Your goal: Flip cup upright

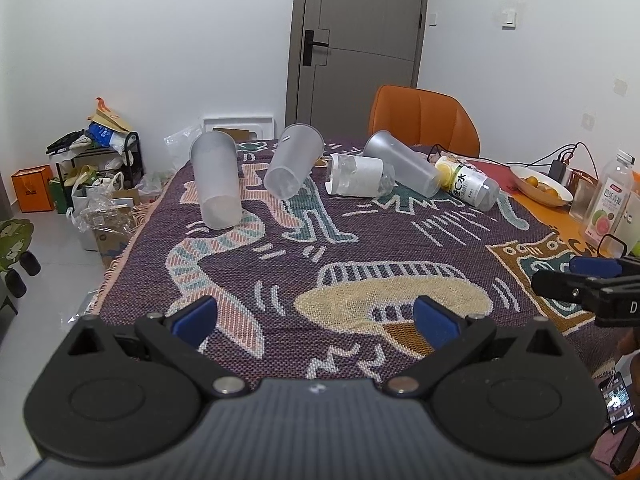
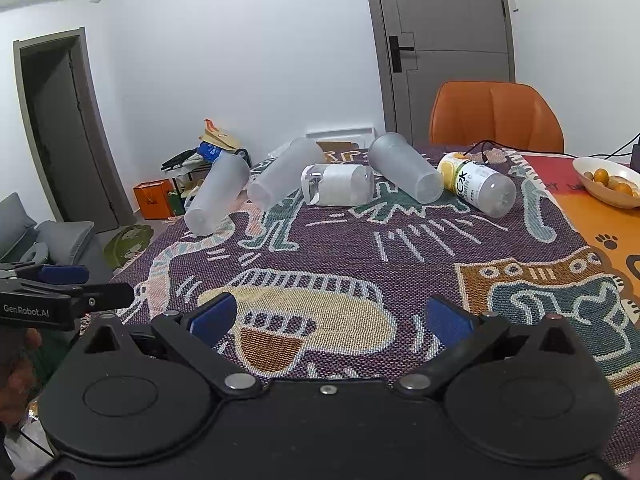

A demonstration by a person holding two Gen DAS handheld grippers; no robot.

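Note:
Three frosted plastic cups lie on their sides at the far end of the patterned tablecloth: a left cup (image 1: 218, 182) (image 2: 216, 196), a middle cup (image 1: 294, 162) (image 2: 282, 178) and a right cup (image 1: 402, 168) (image 2: 406, 172). Between them lies a clear bottle with a white label (image 1: 358, 180) (image 2: 338, 184). A lemon drink bottle (image 1: 468, 182) (image 2: 478, 182) lies to the right. My left gripper (image 1: 316, 320) is open and empty over the near cloth. My right gripper (image 2: 332, 318) is open and empty, far from the cups.
A bowl of oranges (image 1: 540, 188) (image 2: 608, 182), a guava juice bottle (image 1: 608, 200) and cables sit at the table's right. An orange chair (image 1: 424, 120) stands behind the table. Bags and boxes (image 1: 100, 184) clutter the floor on the left.

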